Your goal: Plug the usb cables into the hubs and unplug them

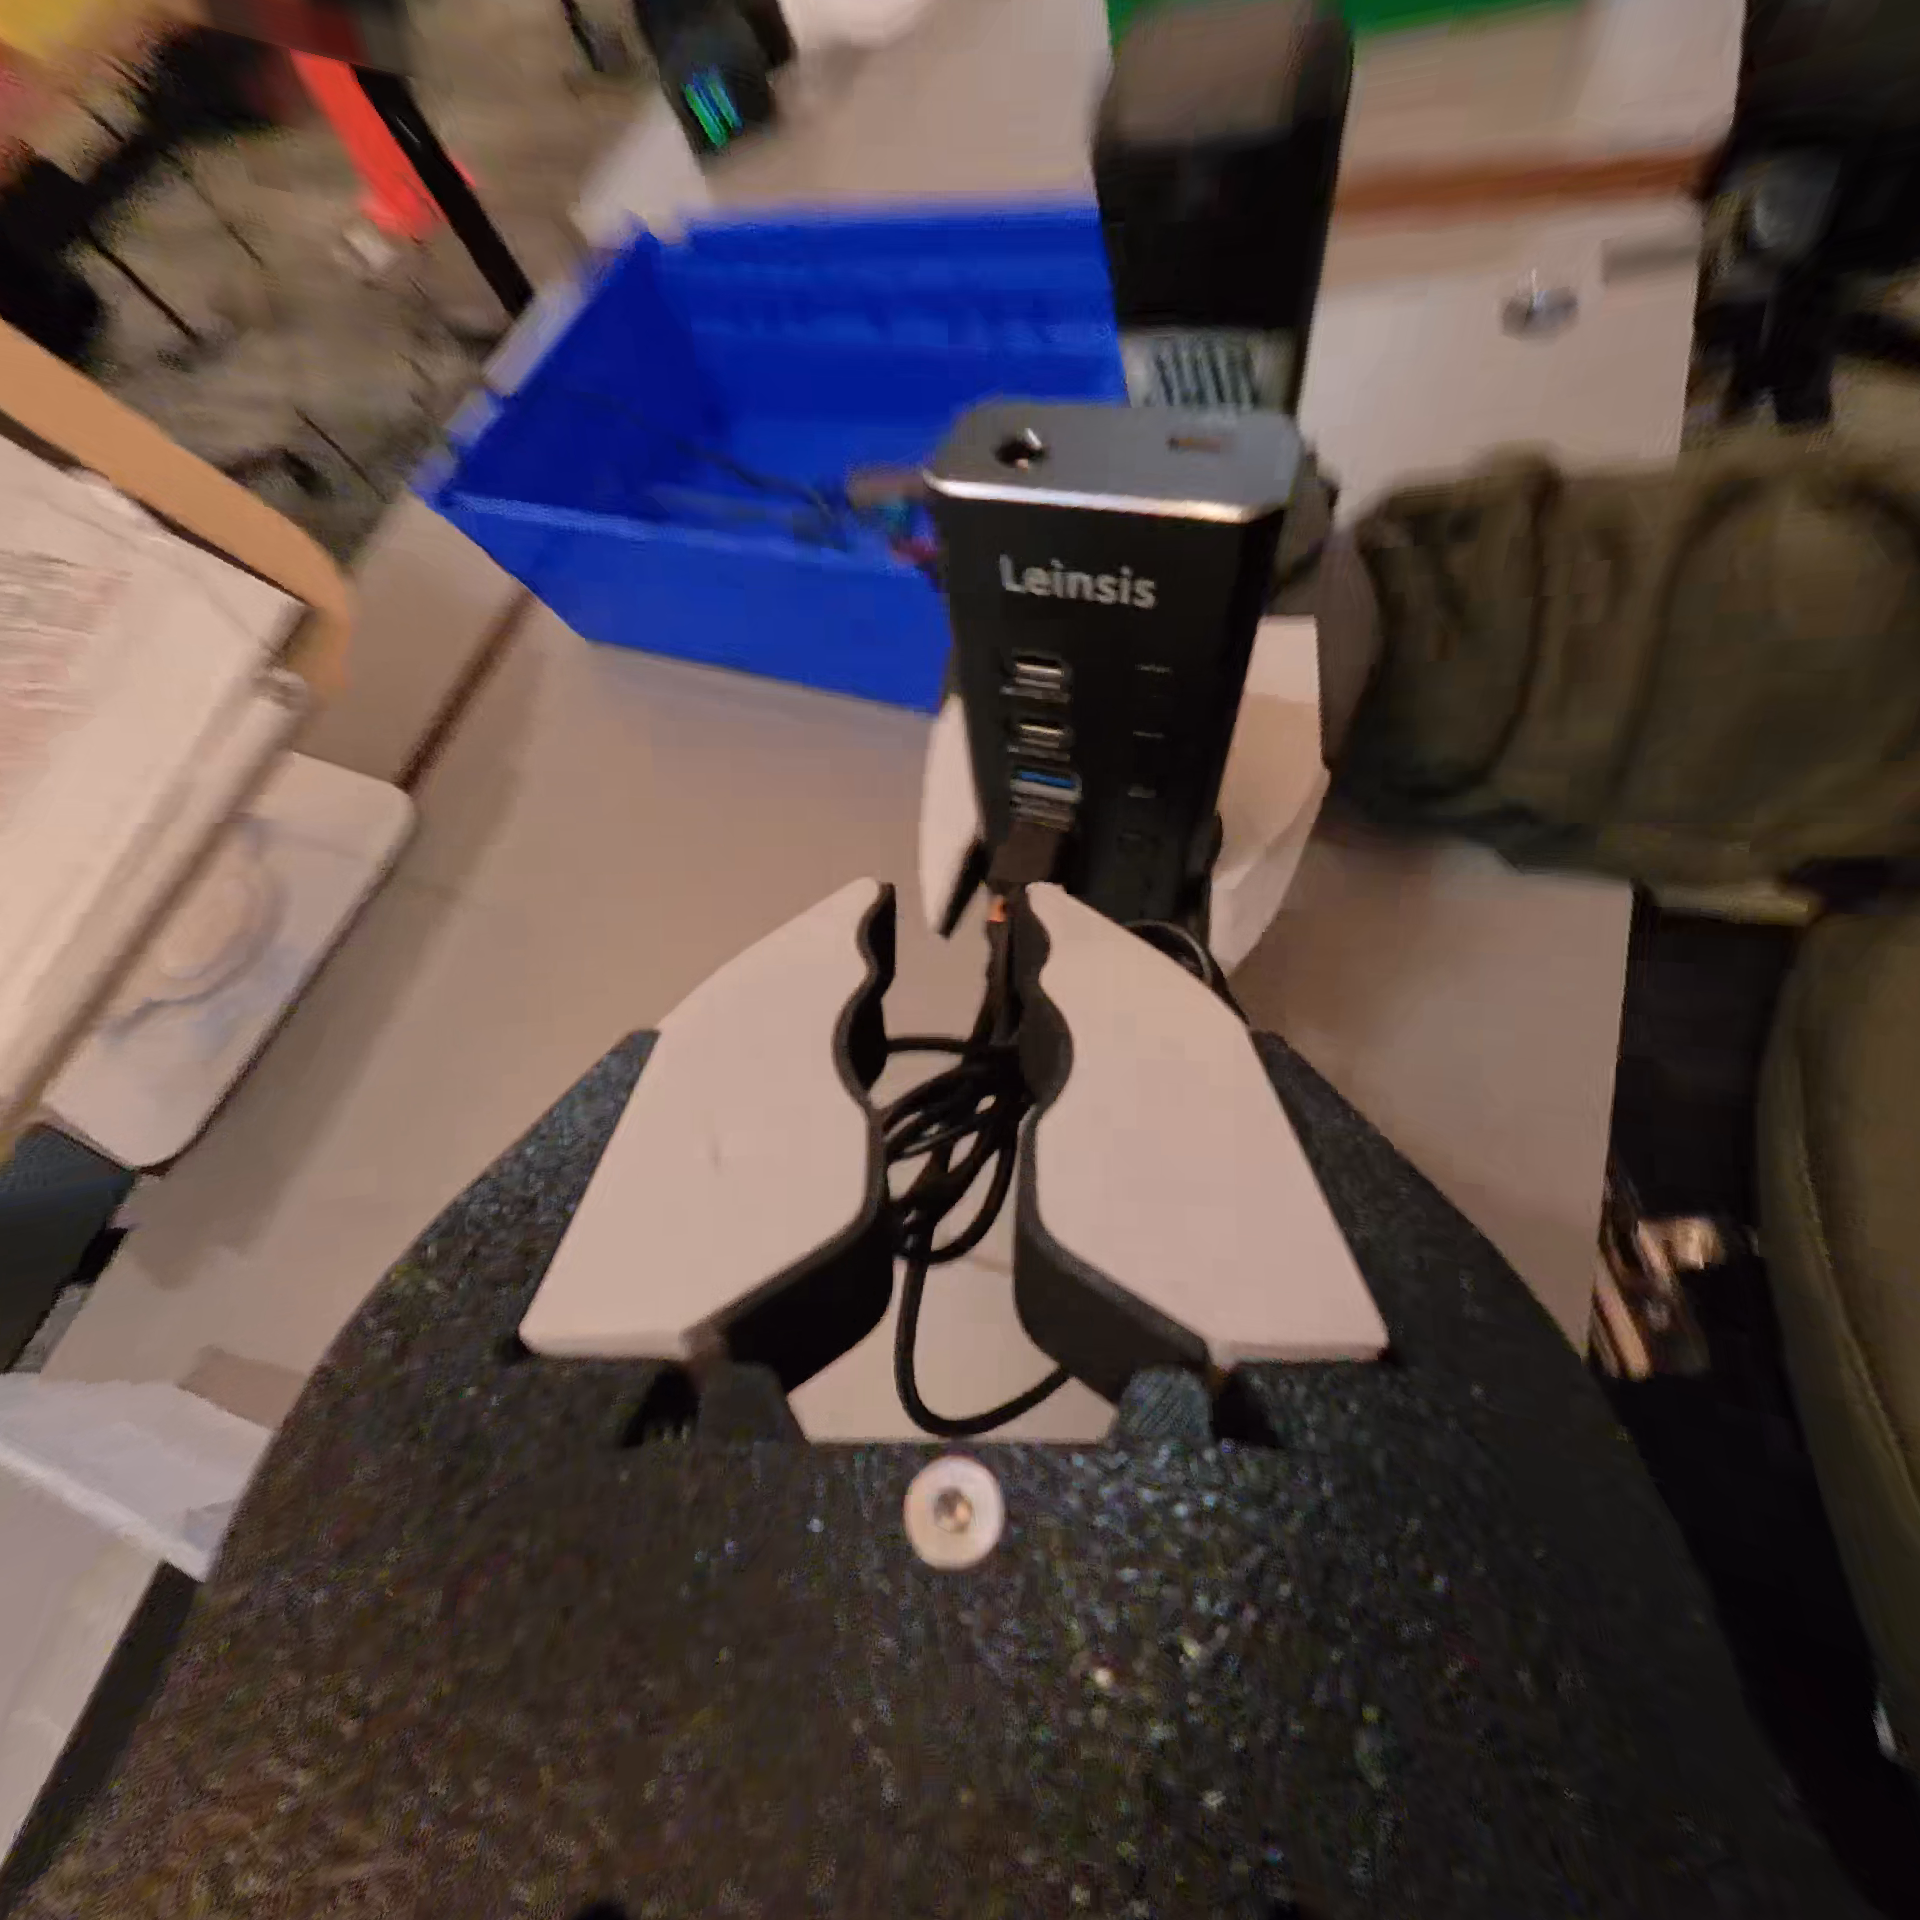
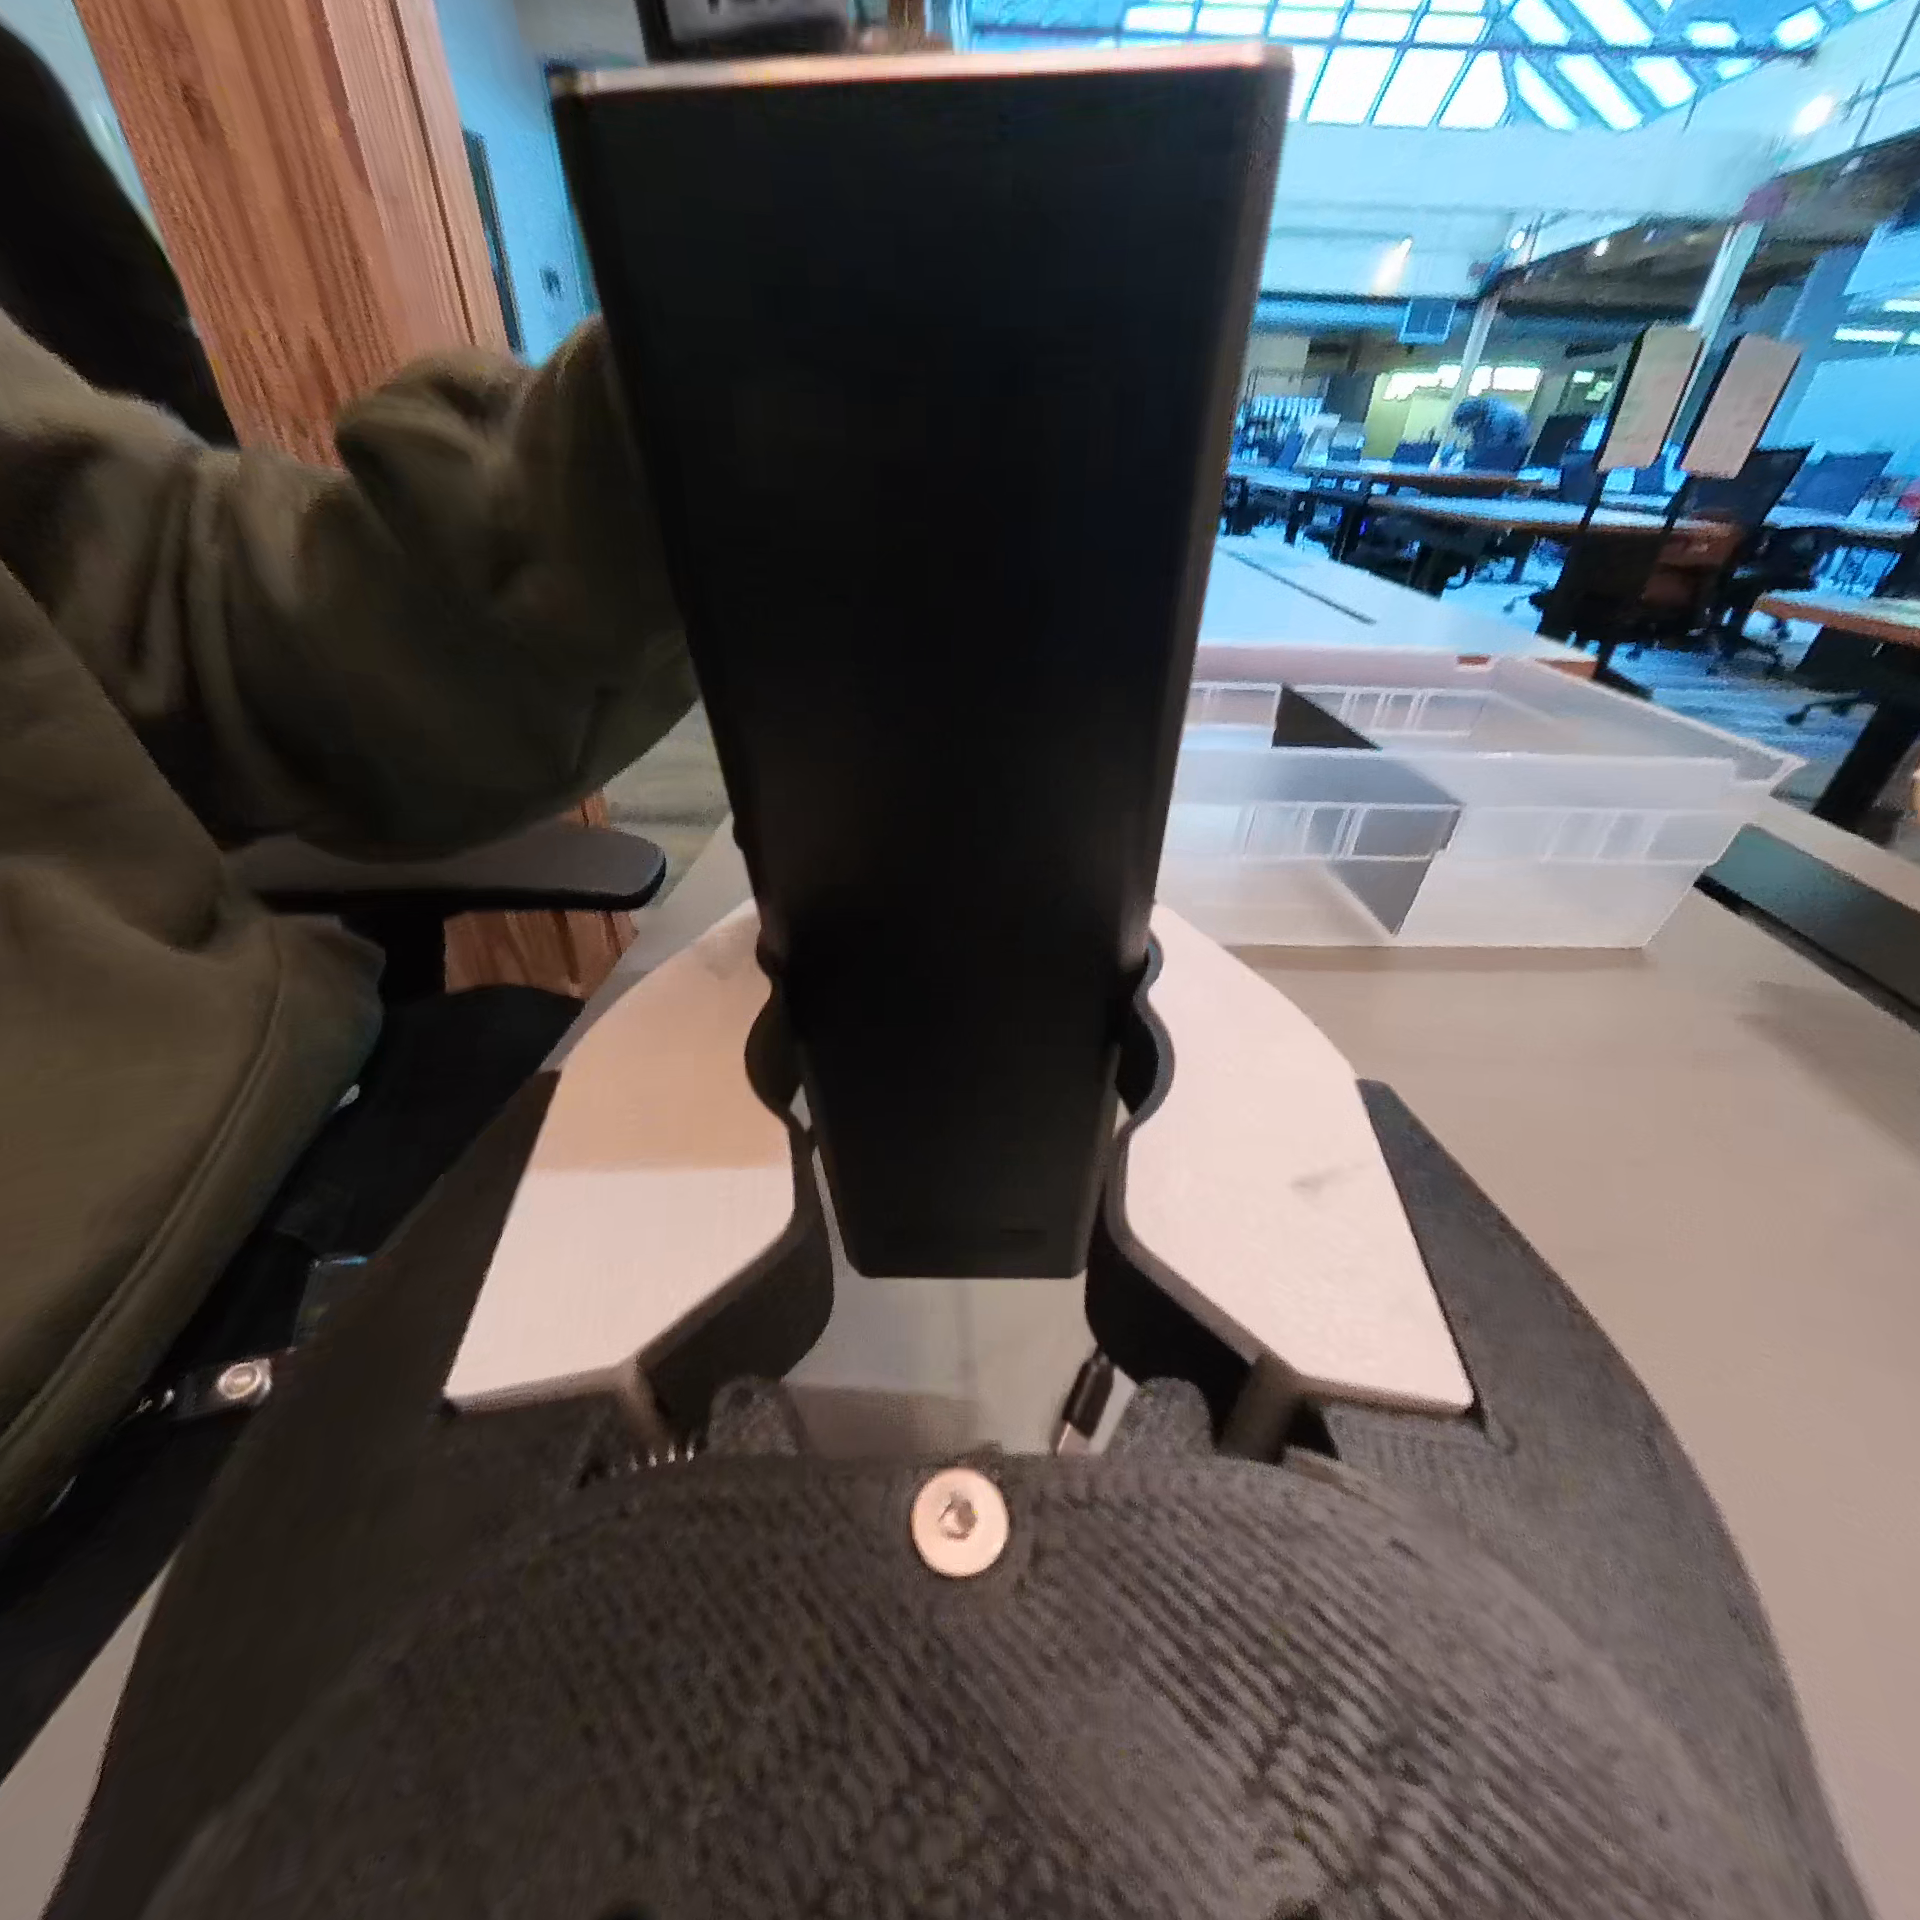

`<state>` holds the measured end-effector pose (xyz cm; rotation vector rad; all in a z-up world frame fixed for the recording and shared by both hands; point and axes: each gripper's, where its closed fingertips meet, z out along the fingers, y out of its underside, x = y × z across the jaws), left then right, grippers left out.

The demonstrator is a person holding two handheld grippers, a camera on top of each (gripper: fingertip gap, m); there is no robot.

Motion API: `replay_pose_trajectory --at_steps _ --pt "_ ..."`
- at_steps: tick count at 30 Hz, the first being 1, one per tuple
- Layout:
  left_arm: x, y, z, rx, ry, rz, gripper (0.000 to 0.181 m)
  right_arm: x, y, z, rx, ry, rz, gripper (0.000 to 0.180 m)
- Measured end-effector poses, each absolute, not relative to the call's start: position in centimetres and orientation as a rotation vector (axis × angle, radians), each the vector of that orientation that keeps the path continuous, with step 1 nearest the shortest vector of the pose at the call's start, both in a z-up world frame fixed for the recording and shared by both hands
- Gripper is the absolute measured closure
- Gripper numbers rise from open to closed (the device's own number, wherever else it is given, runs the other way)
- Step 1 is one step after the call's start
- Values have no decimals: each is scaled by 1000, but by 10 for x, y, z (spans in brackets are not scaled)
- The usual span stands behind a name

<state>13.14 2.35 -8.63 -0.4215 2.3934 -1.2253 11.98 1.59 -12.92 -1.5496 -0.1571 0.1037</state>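
Note:
A black USB hub point(image 1: 1101, 623) stands upright with its column of ports facing my left gripper. A black USB plug point(image 1: 1023, 852) sits at one of its lower ports. Its cable point(image 1: 945, 1143) runs back between my left gripper's point(image 1: 956, 904) fingers, close to the right finger, and coils on the table. The fingers stand a little apart, wider than the cable. My right gripper point(image 2: 956, 987) is shut on the hub's point(image 2: 935, 520) sides, seen from its plain back. Its pale fingers point(image 1: 1273, 831) show behind the hub in the left wrist view.
A blue bin point(image 1: 727, 468) stands behind the hub to the left, and a pale box point(image 1: 125, 675) at the left edge. An olive sleeve point(image 1: 1610, 675) reaches in from the right. A clear plastic tray point(image 2: 1507, 810) sits on the table point(image 2: 1558, 1143). A chair armrest point(image 2: 520, 873) is at left.

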Motion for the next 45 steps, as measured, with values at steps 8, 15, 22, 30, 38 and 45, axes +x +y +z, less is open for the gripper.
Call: replay_pose_trajectory --at_steps 8,15,22,30,38,45 --pt "137 92 -82 -683 2098 -1397 153 142 -23 -89 -1367 -61 17 119" --pt "144 110 -167 -881 2097 -1456 147 140 -61 -30 -1206 -49 -103 119" --pt "154 86 -190 -788 2188 -1437 146 161 -132 16 -1219 147 -562 119" --pt "159 91 -203 -770 2205 -1378 142 238 -205 33 -1326 526 -990 119" --pt "150 99 -220 -771 2297 -1335 136 322 -219 -26 -1521 847 -879 119" --pt "145 105 -218 -768 2300 -1342 137 338 -192 -75 -1697 958 -724 119"
